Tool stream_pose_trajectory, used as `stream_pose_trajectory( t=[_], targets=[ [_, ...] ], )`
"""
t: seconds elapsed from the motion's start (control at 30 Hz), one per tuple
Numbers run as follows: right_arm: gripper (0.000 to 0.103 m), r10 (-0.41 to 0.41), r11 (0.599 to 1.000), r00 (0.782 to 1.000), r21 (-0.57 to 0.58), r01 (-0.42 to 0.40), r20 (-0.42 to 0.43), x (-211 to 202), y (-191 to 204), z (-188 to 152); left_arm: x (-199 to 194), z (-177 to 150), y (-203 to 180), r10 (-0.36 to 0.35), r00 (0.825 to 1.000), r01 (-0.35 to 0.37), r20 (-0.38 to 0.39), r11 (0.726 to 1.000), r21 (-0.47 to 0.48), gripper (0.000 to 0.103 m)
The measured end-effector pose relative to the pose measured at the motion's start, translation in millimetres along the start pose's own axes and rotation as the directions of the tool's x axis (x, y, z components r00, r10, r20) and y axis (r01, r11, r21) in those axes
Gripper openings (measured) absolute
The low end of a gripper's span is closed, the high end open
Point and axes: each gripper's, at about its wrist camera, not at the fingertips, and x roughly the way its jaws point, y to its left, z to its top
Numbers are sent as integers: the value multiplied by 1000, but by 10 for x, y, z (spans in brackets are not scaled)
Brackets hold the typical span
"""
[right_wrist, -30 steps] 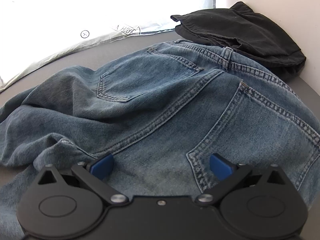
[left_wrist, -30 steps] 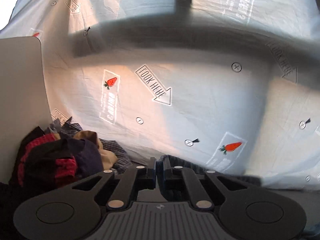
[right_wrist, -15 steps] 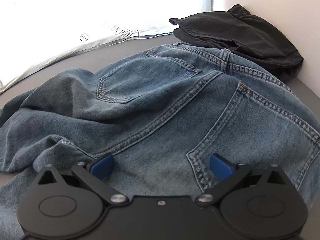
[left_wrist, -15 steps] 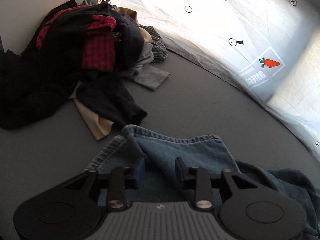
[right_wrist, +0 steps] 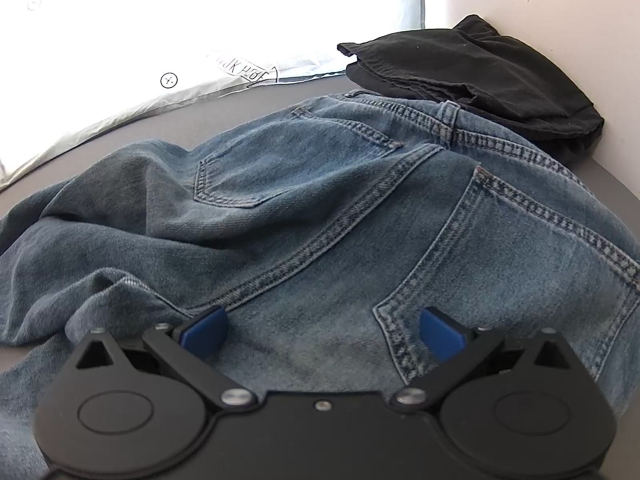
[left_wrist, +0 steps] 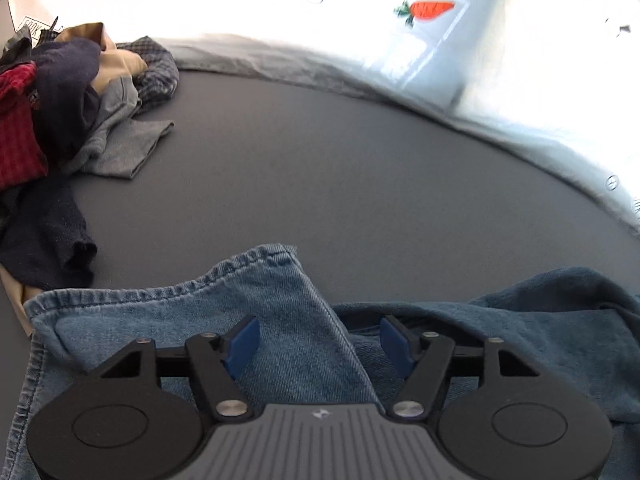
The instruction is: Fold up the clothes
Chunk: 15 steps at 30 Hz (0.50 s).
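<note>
Blue jeans [right_wrist: 320, 208] lie seat-up on the grey table, both back pockets showing. Their leg end, with its stitched hem [left_wrist: 168, 292], lies flat in the left wrist view. Above that leg end my left gripper [left_wrist: 318, 340] has its jaws opening; denim shows in the gap but the blue pads [left_wrist: 244, 340] stand clear of it. Low over the seat, between the centre seam and the right pocket [right_wrist: 500, 264], my right gripper [right_wrist: 322, 332] stands open with nothing pinched.
A heap of unfolded clothes [left_wrist: 60, 112] in red, navy, tan and plaid fills the left of the grey table [left_wrist: 340, 168]. A folded black garment [right_wrist: 472, 76] lies beyond the waistband by the wall. A printed white sheet [left_wrist: 420, 40] hangs along the back.
My left gripper came down from in front of the sheet to the table, opened and let go of the jeans leg, which now lies flat. The right gripper stayed put.
</note>
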Motion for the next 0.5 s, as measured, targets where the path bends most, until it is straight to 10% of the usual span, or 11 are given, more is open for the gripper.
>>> stream_pose_trajectory(
  t=[0.2,0.4,0.5],
  targets=[
    [103,0,1000,1000,1,0,13,-7,6,-24,55,-5,101,-16,1000,16,9,997,-74,10],
    [103,5,1000,999,-4,-5,38,-1,1,-43,-162,493,-63,-15,990,15,143,1000,3,4],
    [103,6,1000,999,-5,-6,44,-7,7,-50,-559,885,-133,-64,955,64,290,998,10,4]
  ],
)
